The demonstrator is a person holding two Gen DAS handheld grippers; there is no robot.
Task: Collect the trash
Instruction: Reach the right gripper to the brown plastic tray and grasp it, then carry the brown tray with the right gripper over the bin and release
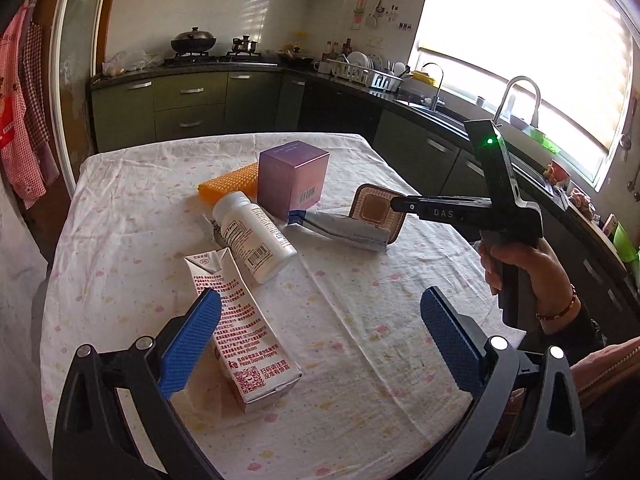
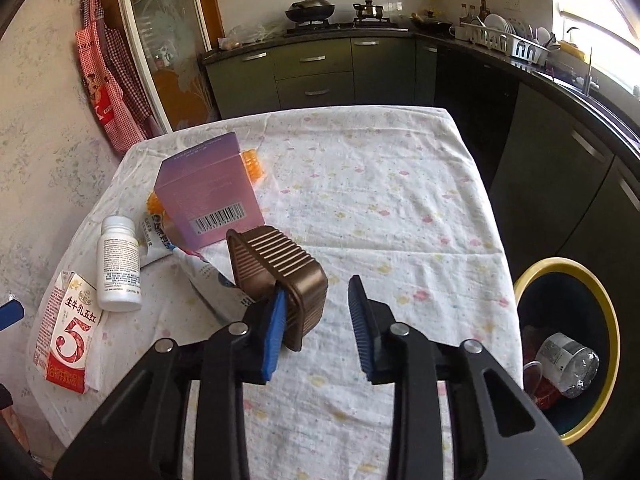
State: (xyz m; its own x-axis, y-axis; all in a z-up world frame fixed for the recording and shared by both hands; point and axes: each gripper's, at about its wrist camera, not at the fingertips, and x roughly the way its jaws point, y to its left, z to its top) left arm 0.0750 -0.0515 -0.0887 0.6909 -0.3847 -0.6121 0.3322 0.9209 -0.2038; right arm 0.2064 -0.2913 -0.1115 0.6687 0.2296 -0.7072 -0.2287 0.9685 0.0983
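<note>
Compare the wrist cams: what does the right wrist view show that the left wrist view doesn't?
Right wrist only: a yellow-rimmed bin beside the table, with a clear bottle inside; also the milk carton seen from its red printed front.
Left wrist only: the hand holding the right gripper, the open inside of the brown tray, and the sink faucet.
Both: table, milk carton, white bottle, purple box, brown tray, an orange piece behind the box.

Pink box hides most of orange tray.
</note>
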